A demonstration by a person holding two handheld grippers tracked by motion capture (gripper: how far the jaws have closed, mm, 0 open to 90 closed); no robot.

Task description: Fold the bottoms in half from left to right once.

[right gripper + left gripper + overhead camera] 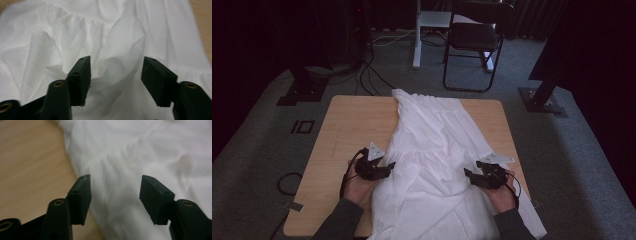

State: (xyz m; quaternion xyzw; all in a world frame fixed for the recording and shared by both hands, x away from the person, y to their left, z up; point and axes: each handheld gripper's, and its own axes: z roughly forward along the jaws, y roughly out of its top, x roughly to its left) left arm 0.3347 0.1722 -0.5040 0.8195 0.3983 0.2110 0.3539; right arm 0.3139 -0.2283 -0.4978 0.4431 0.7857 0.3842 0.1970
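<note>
garment: white gathered cotton dress (432, 150)
state: rumpled, creased
pose: spread flat, lengthwise
place: on the desk's middle, hem overhanging near edge

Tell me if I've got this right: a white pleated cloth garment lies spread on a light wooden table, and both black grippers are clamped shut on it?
Not quite. The white pleated cloth garment does lie on the light wooden table, but the left gripper and right gripper stand open, as both gripper views show.

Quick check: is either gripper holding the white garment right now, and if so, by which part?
Nothing is held. The left gripper stands open over the white garment by its edge; the right gripper is open over a raised fold, its pads not pressing.
</note>
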